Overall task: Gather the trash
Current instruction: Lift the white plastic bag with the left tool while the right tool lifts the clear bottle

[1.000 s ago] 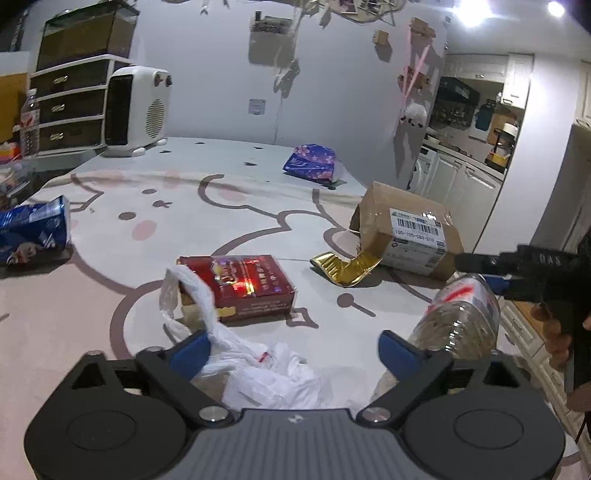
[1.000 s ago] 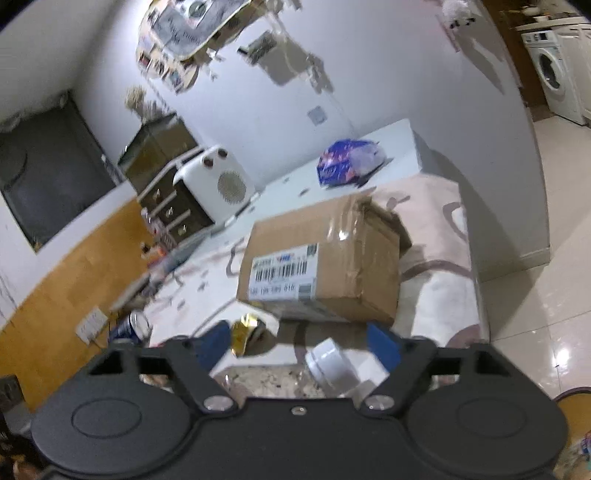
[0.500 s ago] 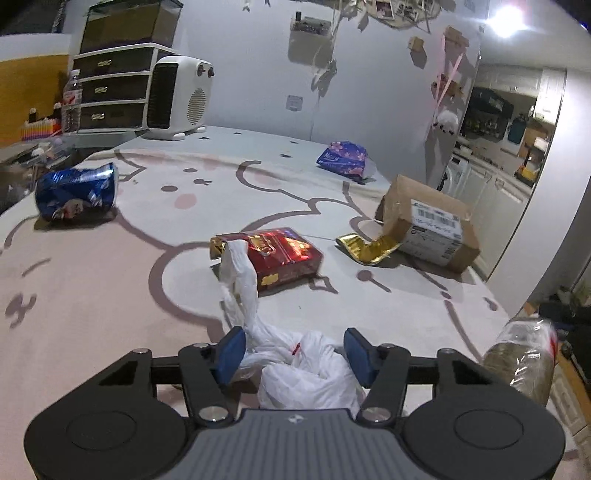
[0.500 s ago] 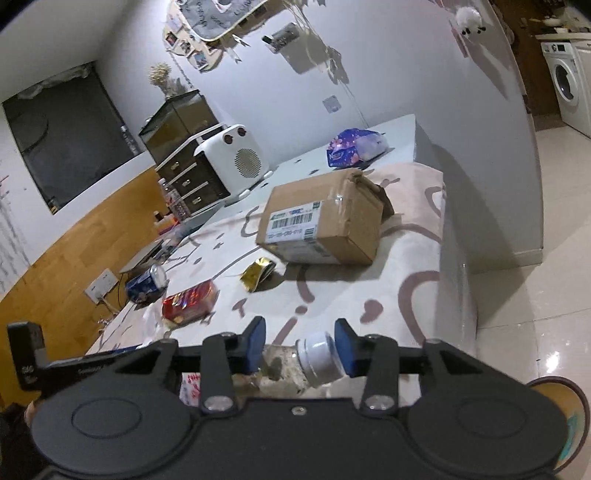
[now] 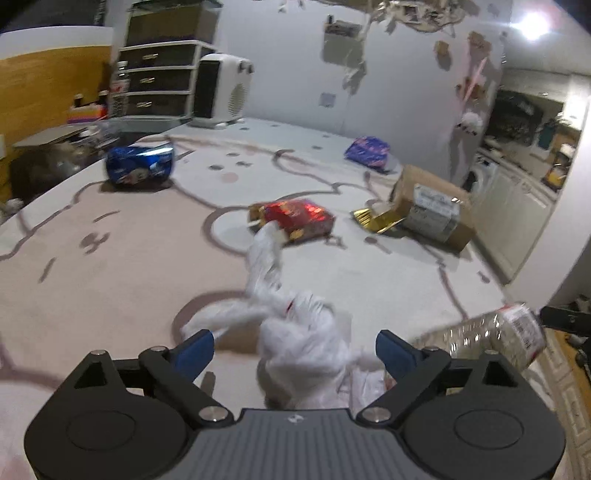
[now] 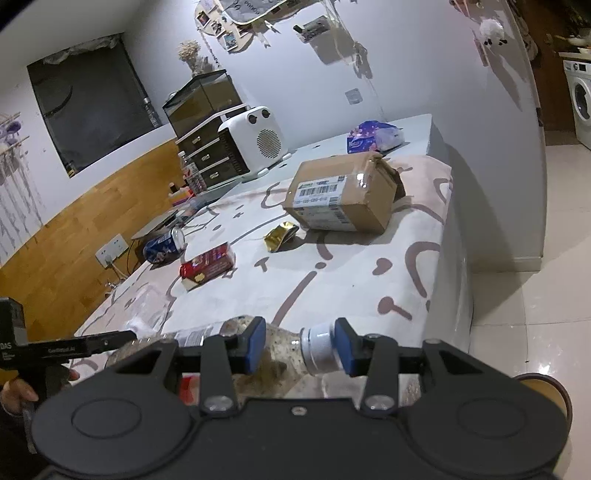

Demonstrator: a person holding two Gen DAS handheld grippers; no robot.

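My right gripper (image 6: 300, 350) pinches the plastic bottle (image 6: 317, 350), my left gripper (image 5: 294, 349) spread around the white plastic bag (image 5: 303, 339); red box (image 5: 295, 218), blue can (image 5: 139, 168), gold wrapper (image 5: 373, 218) and cardboard box (image 5: 432, 206) remain uncollected.

Dim, bluish fisheye frames; left view motion-blurred, ceiling lamp (image 5: 533, 25) glaring.

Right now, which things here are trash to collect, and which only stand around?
Trash: plastic bottle, white bag, red packet, gold wrapper, blue can, cardboard box.
Standing around: white heater, drawers, washing machine.
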